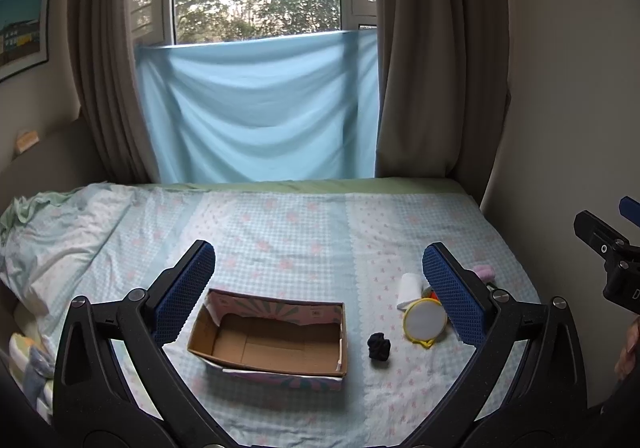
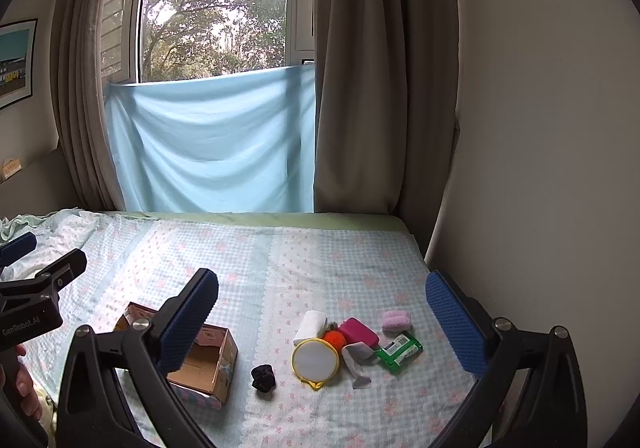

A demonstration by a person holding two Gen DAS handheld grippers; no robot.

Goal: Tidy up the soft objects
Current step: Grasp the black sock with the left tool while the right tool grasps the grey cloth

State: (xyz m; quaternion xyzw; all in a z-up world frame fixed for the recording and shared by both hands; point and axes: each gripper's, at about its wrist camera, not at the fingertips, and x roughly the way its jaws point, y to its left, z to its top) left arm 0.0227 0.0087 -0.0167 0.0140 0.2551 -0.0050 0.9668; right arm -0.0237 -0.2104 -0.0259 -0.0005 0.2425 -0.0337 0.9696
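An open cardboard box (image 1: 276, 340) (image 2: 208, 362) lies empty on the bed. Right of it sit a black scrunchie (image 1: 379, 345) (image 2: 263, 377), a yellow-rimmed round mirror (image 1: 425, 320) (image 2: 315, 360), a white rolled cloth (image 1: 411, 290) (image 2: 310, 326), an orange pom-pom (image 2: 334, 339), a magenta case (image 2: 359, 331), a pink fluffy roll (image 2: 396, 320), a grey sock (image 2: 357, 358) and a green packet (image 2: 400, 351). My left gripper (image 1: 316, 294) hovers open above the box. My right gripper (image 2: 322, 322) hovers open above the pile. Neither holds anything.
The bed carries a checked floral sheet (image 2: 280, 268) with a rumpled quilt (image 1: 60, 236) at the left. A blue cloth (image 1: 260, 112) hangs under the window between brown curtains. A wall (image 2: 540, 128) bounds the bed's right side. A hand (image 2: 24, 388) grips the left tool.
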